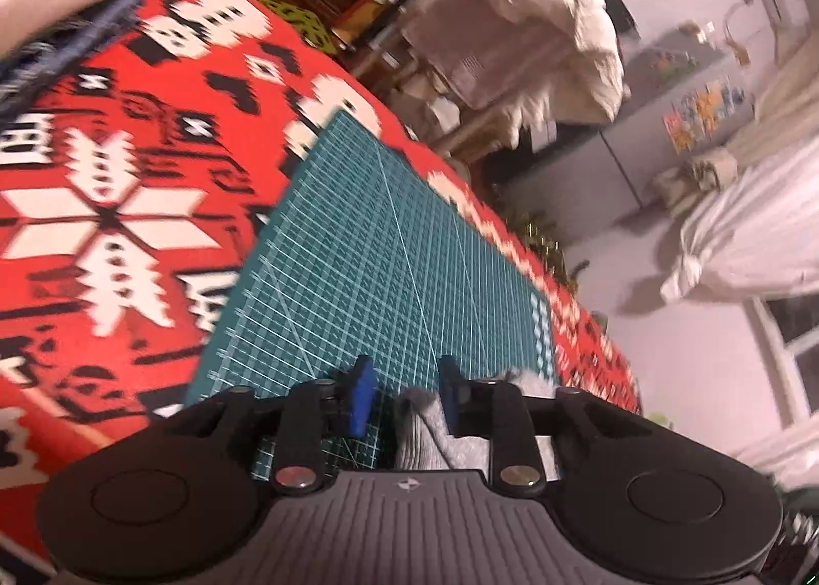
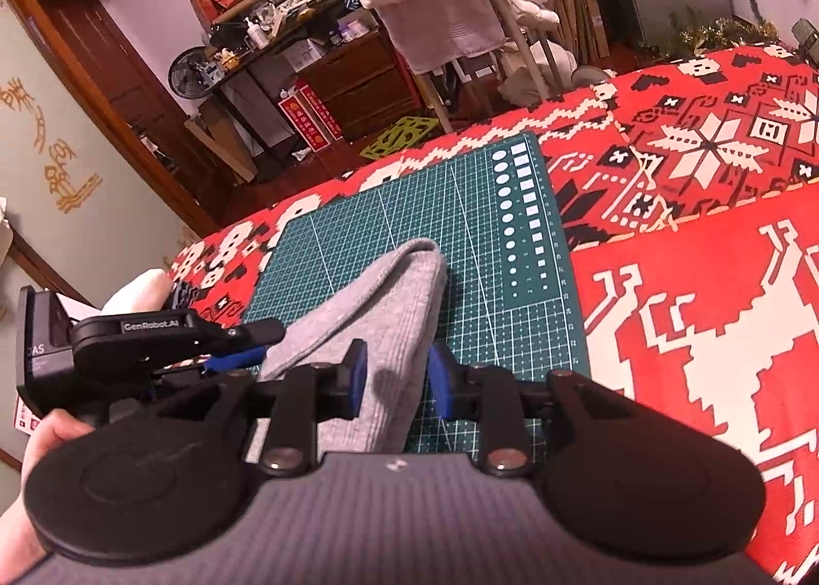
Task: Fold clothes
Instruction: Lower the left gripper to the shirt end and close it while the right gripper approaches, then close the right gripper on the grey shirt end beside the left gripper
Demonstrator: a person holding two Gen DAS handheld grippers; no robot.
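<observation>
We count one grey garment (image 2: pixel 379 308), folded, lying on one green cutting mat (image 2: pixel 512 288) atop red patterned cloth (image 2: pixel 691 288) covering worktop. Two tools in view. Right tool (image 2: pixel 394 380): two blue fingers parted, garment passing between them, no grip that we can confirm. Left tool (image 1: pixel 407 393): fingers apart, grey fabric lying against right finger (image 1: pixel 450 395), not pinched. From right wrist view, left tool sits just beside garment's left edge. One hand (image 2: pixel 46 436) visible
</observation>
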